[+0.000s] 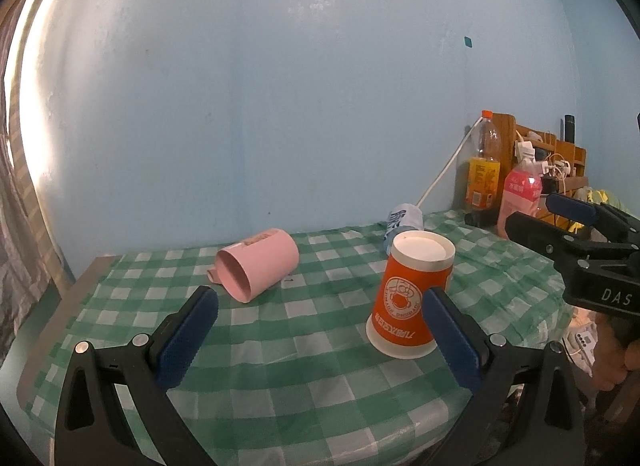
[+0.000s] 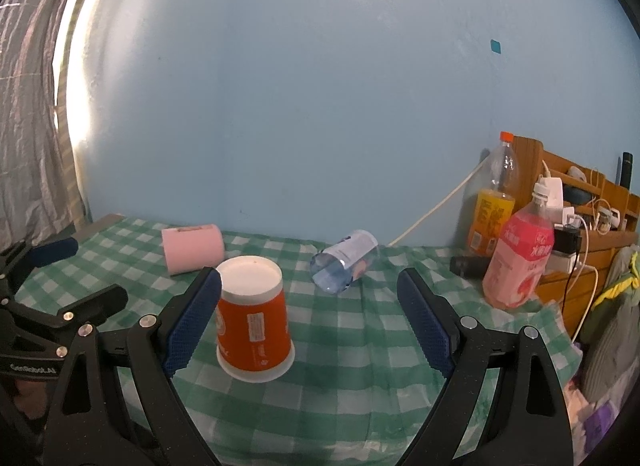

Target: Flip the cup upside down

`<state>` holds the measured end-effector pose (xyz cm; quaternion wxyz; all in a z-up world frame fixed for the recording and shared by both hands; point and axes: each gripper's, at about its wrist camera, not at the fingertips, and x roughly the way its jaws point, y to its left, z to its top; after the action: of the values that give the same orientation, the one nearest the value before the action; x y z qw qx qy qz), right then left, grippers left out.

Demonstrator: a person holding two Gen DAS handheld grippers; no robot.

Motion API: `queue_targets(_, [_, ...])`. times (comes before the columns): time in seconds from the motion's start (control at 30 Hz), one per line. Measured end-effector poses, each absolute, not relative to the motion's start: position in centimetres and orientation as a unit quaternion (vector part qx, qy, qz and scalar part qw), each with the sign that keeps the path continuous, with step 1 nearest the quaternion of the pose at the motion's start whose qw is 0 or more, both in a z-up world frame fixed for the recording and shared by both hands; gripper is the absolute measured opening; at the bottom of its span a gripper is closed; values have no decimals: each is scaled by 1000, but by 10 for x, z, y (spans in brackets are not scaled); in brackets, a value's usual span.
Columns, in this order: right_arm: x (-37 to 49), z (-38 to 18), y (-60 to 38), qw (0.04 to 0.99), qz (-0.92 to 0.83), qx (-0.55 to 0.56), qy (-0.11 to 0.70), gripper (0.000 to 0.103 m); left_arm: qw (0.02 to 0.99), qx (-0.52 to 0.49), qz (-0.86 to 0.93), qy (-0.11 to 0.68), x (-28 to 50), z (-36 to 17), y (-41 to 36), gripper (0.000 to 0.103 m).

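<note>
An orange paper cup stands upside down on the green checked tablecloth, white base up. It also shows in the right wrist view. My left gripper is open and empty, its right finger just beside the cup. My right gripper is open and empty, its left finger close beside the cup. The right gripper shows at the right edge of the left wrist view. The left gripper shows at the left edge of the right wrist view.
A pink cup lies on its side at the back left. A clear plastic bottle lies on its side at the back. An orange drink bottle and a pink bottle stand at the right by a wooden rack.
</note>
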<state>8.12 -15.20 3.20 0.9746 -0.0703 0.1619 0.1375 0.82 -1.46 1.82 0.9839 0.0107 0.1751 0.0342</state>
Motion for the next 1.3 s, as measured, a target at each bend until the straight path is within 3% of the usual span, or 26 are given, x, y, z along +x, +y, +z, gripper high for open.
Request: queue_targets(1.3, [82,29,-151,974,138,-73,166,89,982,30,21,184,10,15,-22,103])
